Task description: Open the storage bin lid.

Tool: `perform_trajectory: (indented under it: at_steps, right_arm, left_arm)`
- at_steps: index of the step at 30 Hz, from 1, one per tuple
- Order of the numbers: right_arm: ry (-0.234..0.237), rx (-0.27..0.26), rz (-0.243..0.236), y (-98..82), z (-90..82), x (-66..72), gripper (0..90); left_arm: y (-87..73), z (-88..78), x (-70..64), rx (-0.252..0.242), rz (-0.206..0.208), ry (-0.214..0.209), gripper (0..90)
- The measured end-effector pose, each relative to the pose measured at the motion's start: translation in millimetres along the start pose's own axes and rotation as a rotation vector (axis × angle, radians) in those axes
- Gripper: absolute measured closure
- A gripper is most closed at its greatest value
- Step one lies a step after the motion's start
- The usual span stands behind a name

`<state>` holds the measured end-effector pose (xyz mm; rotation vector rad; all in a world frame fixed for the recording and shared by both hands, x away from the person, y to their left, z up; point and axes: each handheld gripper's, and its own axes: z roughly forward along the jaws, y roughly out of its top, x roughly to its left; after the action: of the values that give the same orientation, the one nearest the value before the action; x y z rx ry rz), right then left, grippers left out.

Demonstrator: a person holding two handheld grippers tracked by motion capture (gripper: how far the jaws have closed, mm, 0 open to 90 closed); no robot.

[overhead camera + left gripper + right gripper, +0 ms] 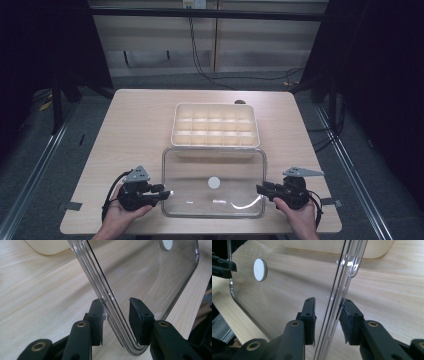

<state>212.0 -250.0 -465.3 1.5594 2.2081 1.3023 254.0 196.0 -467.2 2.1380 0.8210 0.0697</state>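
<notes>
So the clear plastic lid [214, 182] is lying flat on the near half of the bench [135, 125], right in front of the cream compartment tray [215, 125], its far edge touching or just overlapping the tray's near side. There's a small white round sticker [214, 182] near the middle of the lid.

Left tongs [167, 192] are at the lid's left edge, close to the near corner. In the left gripper view [116, 320] the rim runs between the two black jaws. One pad looks right up against the rim or nearly so, the other stands off with a visible gap, so the jaws are a bit apart and not squeezing it.

Right tongs [260, 189] sit at the lid's right edge, same deal. In the right gripper view [327, 320] the rim passes up between the jaws; there's clear space on one side, and the other pad is very close to the rim, can't tell for sure if it's touching. Not clamped either.

Both hands hold their tongs low over the bench at the near edge.
</notes>
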Motion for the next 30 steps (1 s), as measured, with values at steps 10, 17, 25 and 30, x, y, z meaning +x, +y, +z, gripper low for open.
perform_trajectory:
  at_steps: [10,17,25,30]
  right_arm:
    - [-0.029,0.032,-0.007,-0.5,10.5,-0.5,58.7]
    - [-0.034,0.036,-0.002,-0.4,15.4,-3.2,56.5]
    - [-0.038,0.049,0.006,-1.7,19.7,-4.5,53.5]
    - [-0.037,0.056,0.013,-2.8,22.5,-6.3,52.2]
  left_arm:
    - [0.2,6.5,2.7,0.021,-0.006,0.007,60.1]
    - [1.6,9.7,5.3,0.027,-0.014,0.007,59.2]
    - [1.1,13.0,6.0,0.039,-0.016,0.011,57.4]
    - [1.0,14.4,6.4,0.050,-0.014,0.019,56.9]
